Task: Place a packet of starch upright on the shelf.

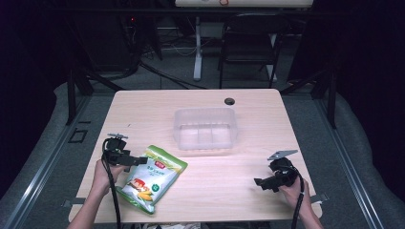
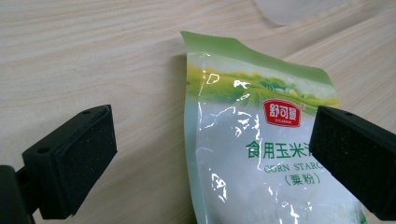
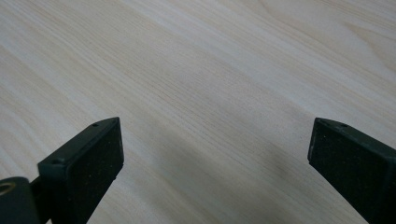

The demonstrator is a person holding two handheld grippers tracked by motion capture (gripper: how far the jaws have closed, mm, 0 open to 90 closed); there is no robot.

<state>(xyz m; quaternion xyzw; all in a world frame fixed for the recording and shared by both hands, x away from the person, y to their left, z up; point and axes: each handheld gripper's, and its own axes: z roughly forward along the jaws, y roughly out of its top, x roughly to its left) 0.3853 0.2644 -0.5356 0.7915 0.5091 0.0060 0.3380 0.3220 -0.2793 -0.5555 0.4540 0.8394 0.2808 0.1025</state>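
A green and white corn starch pouch (image 1: 150, 178) lies flat on the wooden table (image 1: 215, 186) at the front left. My left gripper (image 1: 138, 161) stands open at the pouch's upper left edge. In the left gripper view the pouch (image 2: 252, 154) lies between the wide-apart jaws, nearer the right one, and neither pad touches it. My right gripper (image 1: 260, 182) is open low over bare wood at the front right, and the right gripper view has nothing between its jaws (image 3: 212, 163).
A clear plastic container (image 1: 205, 128) with dividers stands at the table's middle, beyond the pouch. A round cable hole (image 1: 229, 101) sits near the far edge. A dark chair (image 1: 250, 43) and a desk leg stand behind the table.
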